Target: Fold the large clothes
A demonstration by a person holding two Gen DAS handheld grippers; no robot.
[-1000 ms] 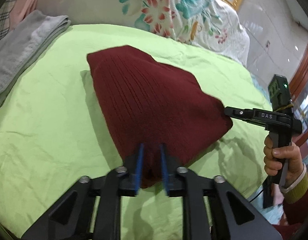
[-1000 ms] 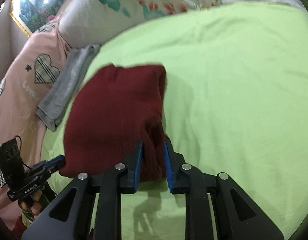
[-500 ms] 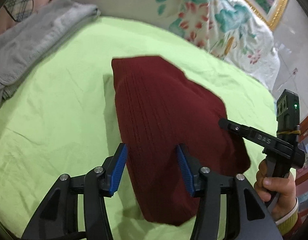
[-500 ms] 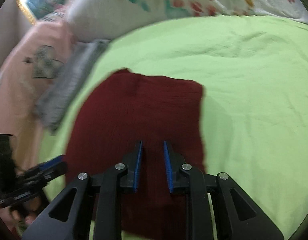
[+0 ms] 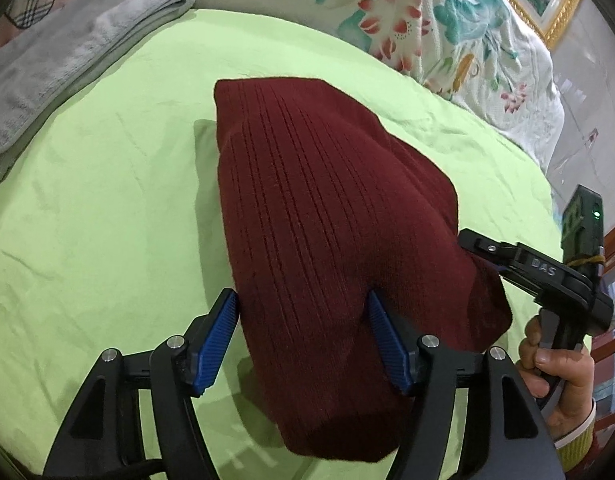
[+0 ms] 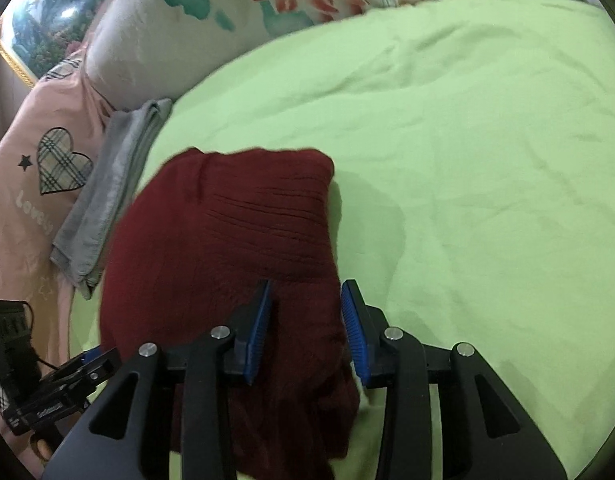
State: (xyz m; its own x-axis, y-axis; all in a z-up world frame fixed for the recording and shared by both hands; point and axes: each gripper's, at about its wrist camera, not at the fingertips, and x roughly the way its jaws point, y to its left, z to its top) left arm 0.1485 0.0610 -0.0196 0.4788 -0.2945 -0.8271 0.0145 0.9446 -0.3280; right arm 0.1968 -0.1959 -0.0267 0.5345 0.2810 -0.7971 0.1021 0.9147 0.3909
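Observation:
A dark red ribbed knit garment [image 5: 323,216], folded into a thick block, lies on the light green bed sheet [image 5: 91,200]. My left gripper [image 5: 303,320] is open, its blue pads either side of the garment's near end, which sits between them. My right gripper [image 6: 307,316] is open too, its pads straddling the garment's near corner [image 6: 235,248]. The right gripper also shows at the garment's right corner in the left wrist view [image 5: 487,252]. The left gripper shows at the lower left of the right wrist view [image 6: 79,372].
A folded grey towel [image 5: 55,56] lies at the sheet's far left edge. A floral quilt [image 5: 435,28] is heaped along the back. A pink pillow with a plaid heart [image 6: 55,164] lies beyond the towel. Bare green sheet [image 6: 487,160] spreads right of the garment.
Both grippers have opened and let go of the garment; a second ago each was shut on its near edge. The garment now rests flatter on the sheet.

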